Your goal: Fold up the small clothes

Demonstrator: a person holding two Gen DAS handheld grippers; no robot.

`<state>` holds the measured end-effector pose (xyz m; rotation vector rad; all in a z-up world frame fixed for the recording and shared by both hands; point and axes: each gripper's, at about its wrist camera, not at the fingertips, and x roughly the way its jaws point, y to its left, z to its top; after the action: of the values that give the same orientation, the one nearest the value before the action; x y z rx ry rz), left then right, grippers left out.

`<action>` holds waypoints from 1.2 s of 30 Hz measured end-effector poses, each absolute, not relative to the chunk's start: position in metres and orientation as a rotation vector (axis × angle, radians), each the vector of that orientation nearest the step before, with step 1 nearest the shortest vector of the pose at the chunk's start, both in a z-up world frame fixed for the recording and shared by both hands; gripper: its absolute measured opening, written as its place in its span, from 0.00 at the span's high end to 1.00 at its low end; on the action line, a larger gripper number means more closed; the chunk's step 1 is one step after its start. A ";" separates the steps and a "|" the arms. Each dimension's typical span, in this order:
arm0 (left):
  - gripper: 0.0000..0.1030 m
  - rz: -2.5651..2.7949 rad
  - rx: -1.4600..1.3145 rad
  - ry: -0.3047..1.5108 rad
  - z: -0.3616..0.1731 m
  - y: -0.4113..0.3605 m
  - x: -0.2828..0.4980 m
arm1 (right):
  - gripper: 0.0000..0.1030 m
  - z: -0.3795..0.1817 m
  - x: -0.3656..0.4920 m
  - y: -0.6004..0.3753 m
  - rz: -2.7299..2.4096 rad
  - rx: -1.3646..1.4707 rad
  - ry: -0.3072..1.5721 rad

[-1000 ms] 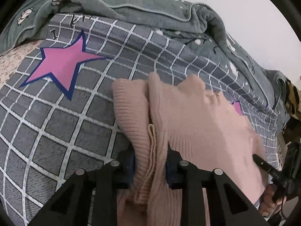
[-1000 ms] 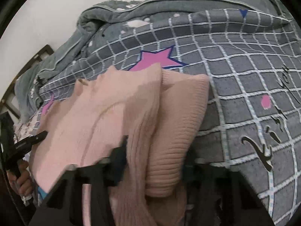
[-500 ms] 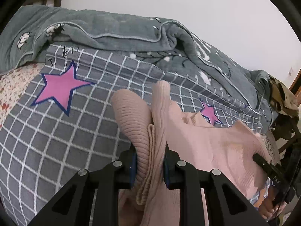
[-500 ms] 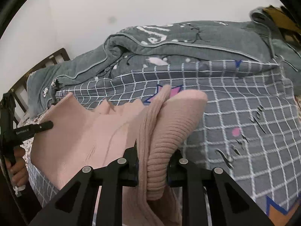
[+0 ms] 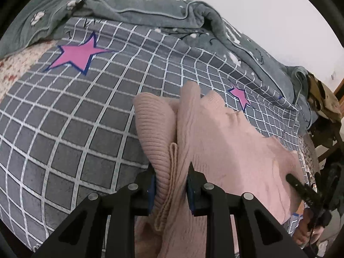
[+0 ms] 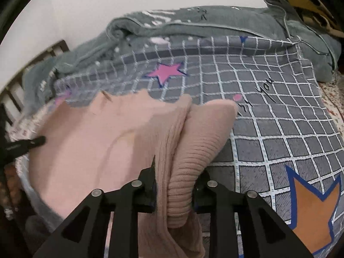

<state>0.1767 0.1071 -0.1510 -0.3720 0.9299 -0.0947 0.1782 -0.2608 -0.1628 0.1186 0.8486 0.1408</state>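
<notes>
Your pink ribbed knit sweater (image 5: 225, 146) hangs over the grey grid-patterned bedsheet (image 5: 75, 129), stretched between your left hand-held gripper (image 5: 171, 190) and your right hand-held gripper (image 6: 174, 190). Behind the sweater, a rumpled grey-green fleece blanket (image 5: 150, 10) lies along the sheet's far edge, against the white wall (image 6: 107, 0).

black script "you" on grid bedsheet (image 6: 264, 90), other lettering unreadable
</notes>
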 end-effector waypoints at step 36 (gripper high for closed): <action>0.40 -0.190 -0.374 0.945 -0.175 0.124 0.174 | 0.68 -0.190 0.193 -0.096 0.038 -0.085 0.746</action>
<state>0.1738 0.1238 -0.1753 -0.3739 0.9451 -0.1905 0.1926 -0.0955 -0.1896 -0.0851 0.7462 0.0384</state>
